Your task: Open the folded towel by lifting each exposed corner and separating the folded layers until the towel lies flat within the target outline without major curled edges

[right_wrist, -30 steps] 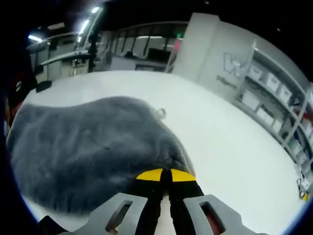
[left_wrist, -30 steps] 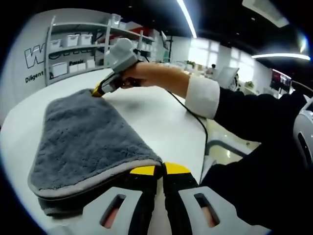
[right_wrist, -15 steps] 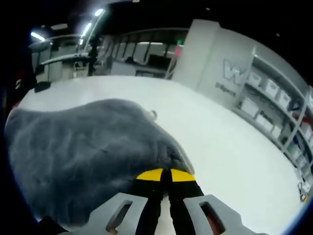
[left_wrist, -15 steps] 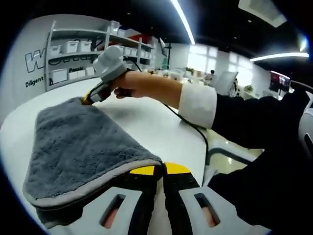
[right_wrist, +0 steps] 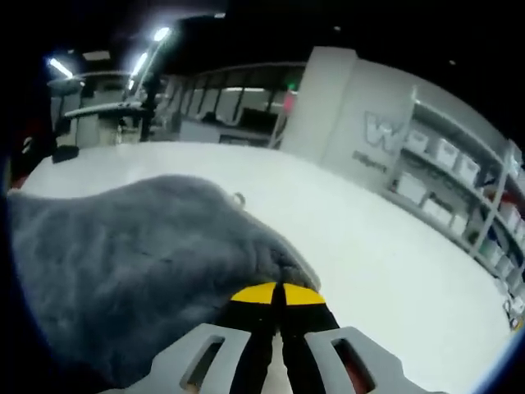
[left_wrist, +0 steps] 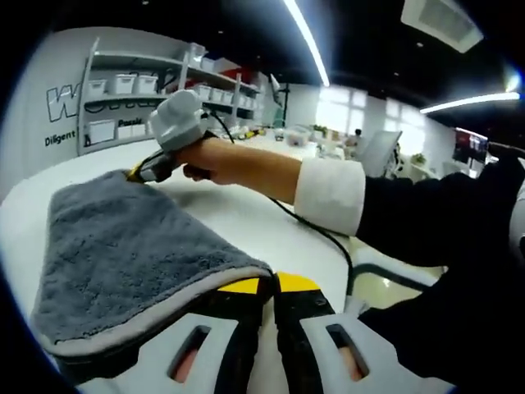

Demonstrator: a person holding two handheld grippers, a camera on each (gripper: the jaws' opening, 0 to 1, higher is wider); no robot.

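1. Closest in, the left gripper (left_wrist: 273, 285) has its yellow-tipped jaws pressed together on the near corner of the grey towel (left_wrist: 123, 246). You can see the pale hem running straight into the tips, so that's a proper pinch on the top layer, not just resting on it.
2. Same deal in the right gripper view: the right gripper (right_wrist: 277, 294) is clamped on a corner of the towel (right_wrist: 131, 263), with the plush bunching up right at the tips.
3. In the left gripper view the right gripper (left_wrist: 141, 170) sits at the towel's far corner, with the person's hand (left_wrist: 215, 160) wrapped round the handle. So it's one gripper per corner along one edge. My guess is that's so the top layer lifts evenly instead of twisting.
4. The towel is on the white table (left_wrist: 238, 209), looks folded, with a darker layer showing under the hem near the left gripper. Can't spot any target outline.
5. Further out there's a small loop tag (right_wrist: 239, 199) at the towel's far edge.
6. Way back: shelving with storage bins (left_wrist: 123, 82) against the wall.
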